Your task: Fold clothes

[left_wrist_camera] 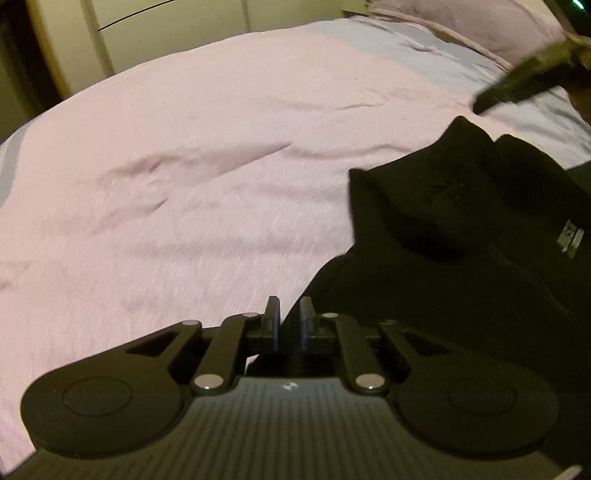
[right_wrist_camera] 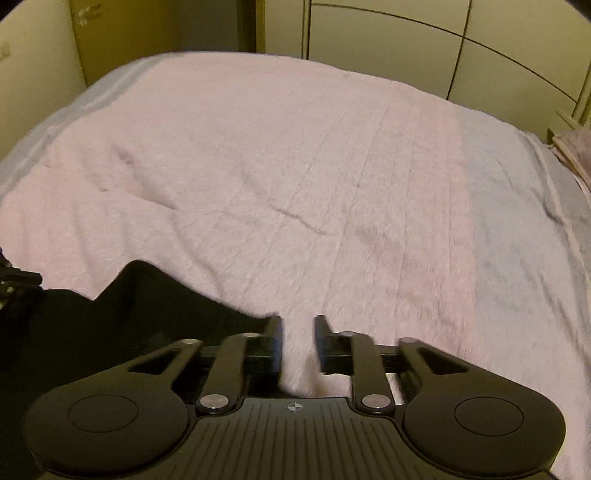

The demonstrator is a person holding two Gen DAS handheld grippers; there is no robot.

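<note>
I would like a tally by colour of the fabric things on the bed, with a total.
Black: 1, the garment
Pink: 1, the blanket
Pale blue-grey: 1, the sheet
Mauve: 1, the pillow
Total: 4

Both grippers [left_wrist_camera: 290,308] [right_wrist_camera: 298,325] slightly parted, empty.

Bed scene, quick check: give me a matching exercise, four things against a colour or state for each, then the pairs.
Things:
1. garment
2. bed cover
3. left gripper
4. right gripper

Colour or state:
A. pink, lightly wrinkled
B. jaws apart, only pink fabric seen between them
C. black, lying bunched on the bed
D. jaws a narrow gap apart, beside the dark cloth's edge, pressing on nothing visible

Pairs: 1-C, 2-A, 3-D, 4-B
</note>
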